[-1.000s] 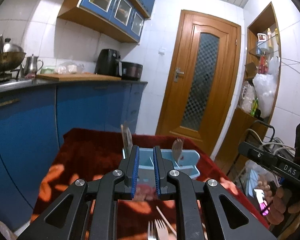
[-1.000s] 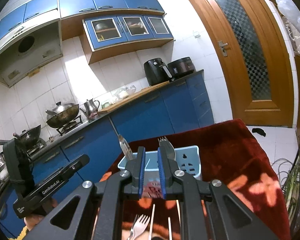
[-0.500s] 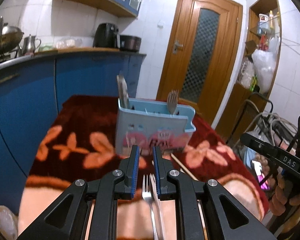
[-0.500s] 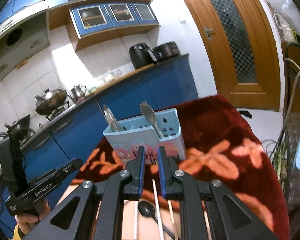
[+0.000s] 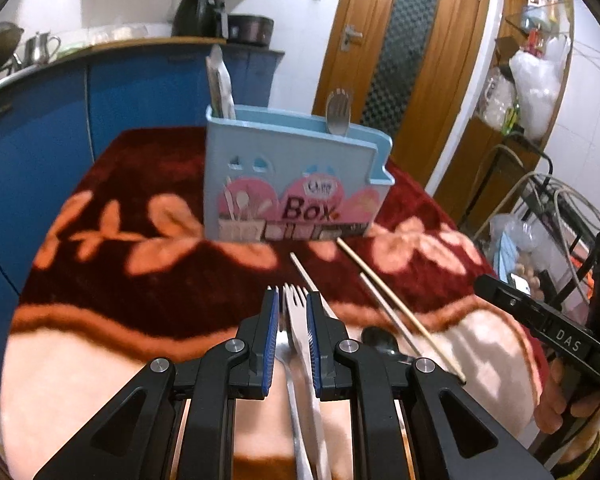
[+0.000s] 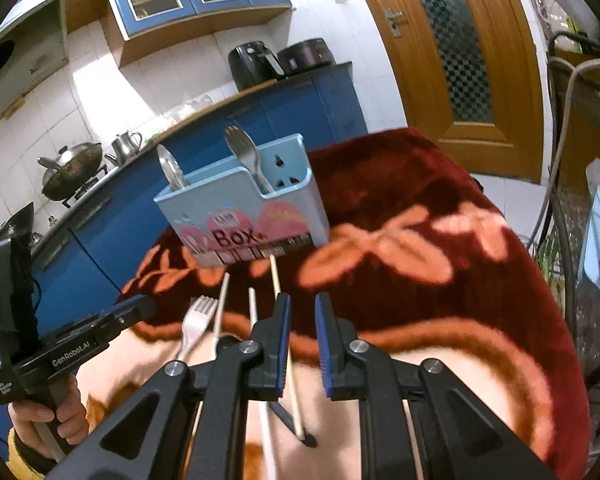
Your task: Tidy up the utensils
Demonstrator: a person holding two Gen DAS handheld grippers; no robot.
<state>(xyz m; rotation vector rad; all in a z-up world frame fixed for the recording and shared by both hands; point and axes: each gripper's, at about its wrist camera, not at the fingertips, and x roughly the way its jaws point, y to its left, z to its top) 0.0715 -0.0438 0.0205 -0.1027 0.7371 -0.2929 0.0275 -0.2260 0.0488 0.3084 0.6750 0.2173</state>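
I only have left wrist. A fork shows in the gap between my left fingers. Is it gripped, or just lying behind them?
Observer: Not gripped. In the right wrist view the fork lies on the cloth, and the left gripper sits off to its side, apart from it.
Operator: Right jaws? I only see its body.
Observer: The right gripper has its jaws a little apart, with nothing between them.
Operator: Anything close to it?
Observer: One chopstick passes under the jaw nearer the fork.
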